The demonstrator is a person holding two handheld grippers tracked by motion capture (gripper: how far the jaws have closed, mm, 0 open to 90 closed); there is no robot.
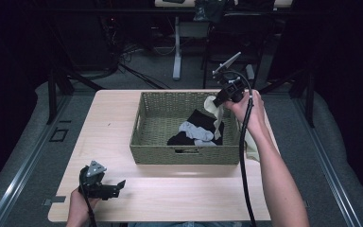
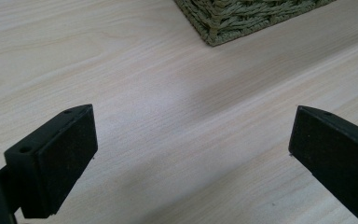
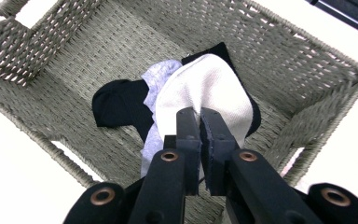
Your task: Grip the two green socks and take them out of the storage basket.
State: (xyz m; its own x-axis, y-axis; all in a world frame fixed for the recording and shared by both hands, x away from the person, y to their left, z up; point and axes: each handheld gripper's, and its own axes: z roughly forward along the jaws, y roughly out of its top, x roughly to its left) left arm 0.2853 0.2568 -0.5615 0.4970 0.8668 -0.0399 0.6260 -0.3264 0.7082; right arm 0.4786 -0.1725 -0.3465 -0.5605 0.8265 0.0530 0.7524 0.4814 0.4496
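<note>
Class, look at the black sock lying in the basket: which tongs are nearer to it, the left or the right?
Right. The right tongs hang over the basket, just above the black sock, shut on a cream sock. The left tongs rest outside it.

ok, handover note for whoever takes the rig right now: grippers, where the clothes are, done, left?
Right gripper: shut on the cream sock, held up over the right end of the wicker basket; the sock hangs down along the basket's right wall.
Left gripper: open, nothing between the jaws, low over the bare table at the near left.
In the basket: a black garment and a grey sock.
Done: cream sock gripped and raised.
Left: probably carry it clear and set it down; black and grey pieces untouched.
</note>
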